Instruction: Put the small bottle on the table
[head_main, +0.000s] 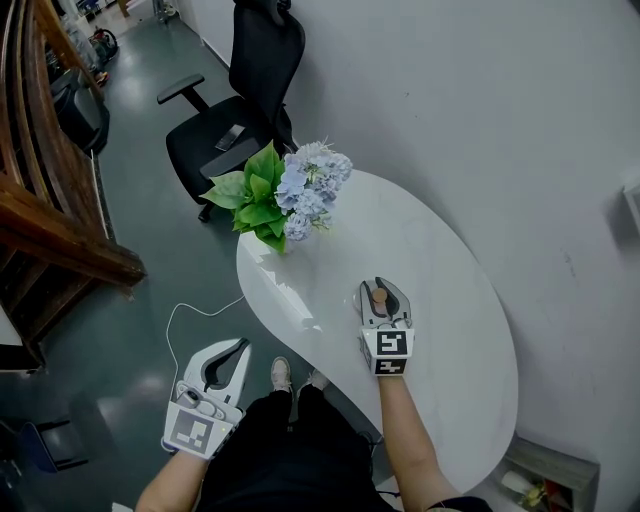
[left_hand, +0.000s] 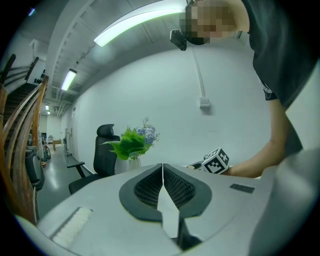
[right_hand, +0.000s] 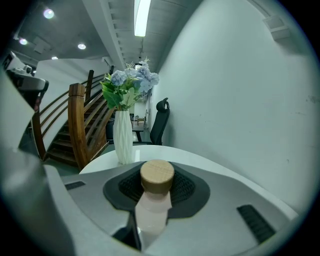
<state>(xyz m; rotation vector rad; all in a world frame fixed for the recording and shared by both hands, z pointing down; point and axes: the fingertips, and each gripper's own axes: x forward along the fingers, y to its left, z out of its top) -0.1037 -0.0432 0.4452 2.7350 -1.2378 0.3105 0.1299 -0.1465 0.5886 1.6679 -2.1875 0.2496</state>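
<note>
The small bottle (right_hand: 152, 210) stands between the 2 fingers (right_hand: 189, 189) of the right gripper (head_main: 384, 297). They pinch its body, and the wooden cap (right_hand: 157, 175) rises above them, over the white tabletop (head_main: 450, 300). The left gripper (head_main: 232, 358) is beside the tabletop, its fingers (left_hand: 145, 187) pressed together.

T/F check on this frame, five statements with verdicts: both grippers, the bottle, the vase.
1. The right gripper is closed on the small bottle. True.
2. The bottle has a black cap. False: its cap is light and wood-coloured.
3. The left gripper is shut with nothing between its jaws. True.
4. The left gripper hangs over the table. False: in the head view it is off the edge of the table, above the floor.
5. The vase lies tipped over. False: the vase stands upright on the table.
</note>
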